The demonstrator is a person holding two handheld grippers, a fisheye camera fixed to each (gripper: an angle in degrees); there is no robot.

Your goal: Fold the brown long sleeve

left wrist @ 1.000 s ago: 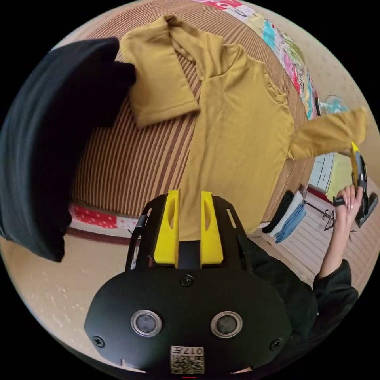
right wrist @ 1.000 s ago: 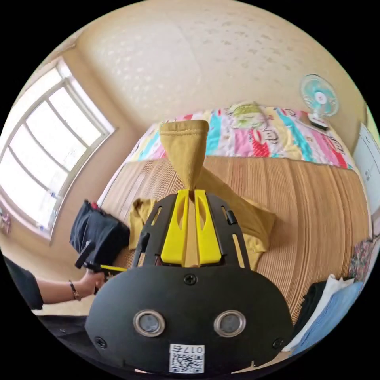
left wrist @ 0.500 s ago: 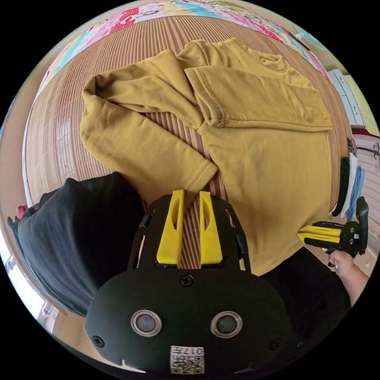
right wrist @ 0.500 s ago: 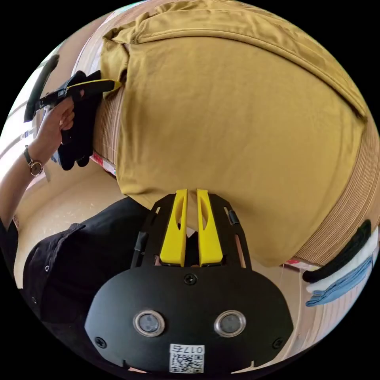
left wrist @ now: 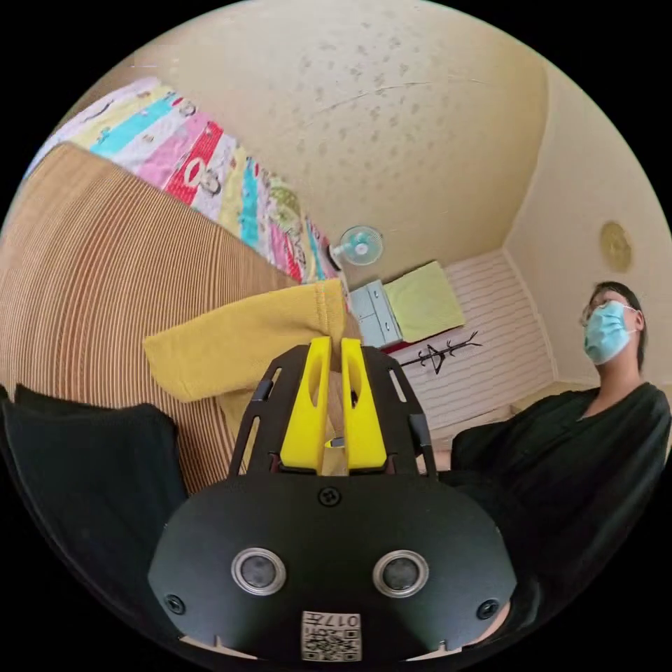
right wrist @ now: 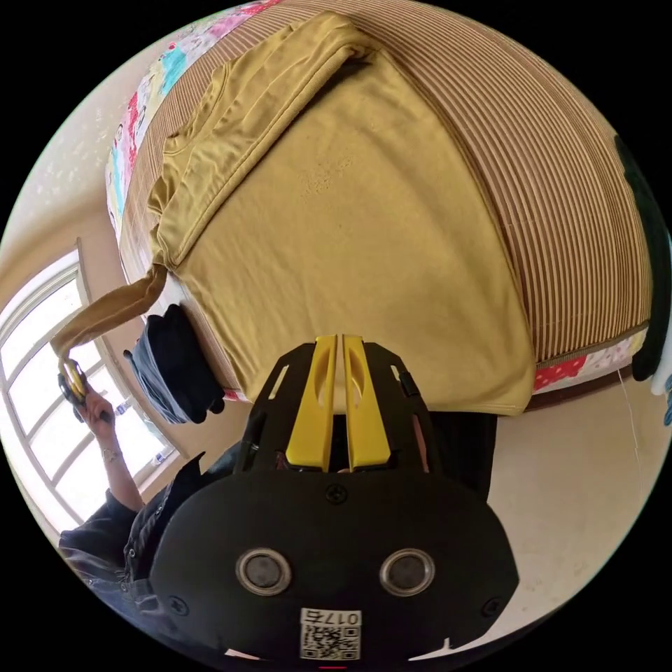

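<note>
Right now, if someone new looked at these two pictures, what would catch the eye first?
First, the mustard-brown long sleeve shirt spread flat on the striped mat, one sleeve already folded across it. Next, its other sleeve lifted off the mat, the cuff pinched in the left gripper; the right gripper view shows that sleeve stretched toward the window. The right gripper hovers at the shirt's hem, jaws nearly together.
</note>
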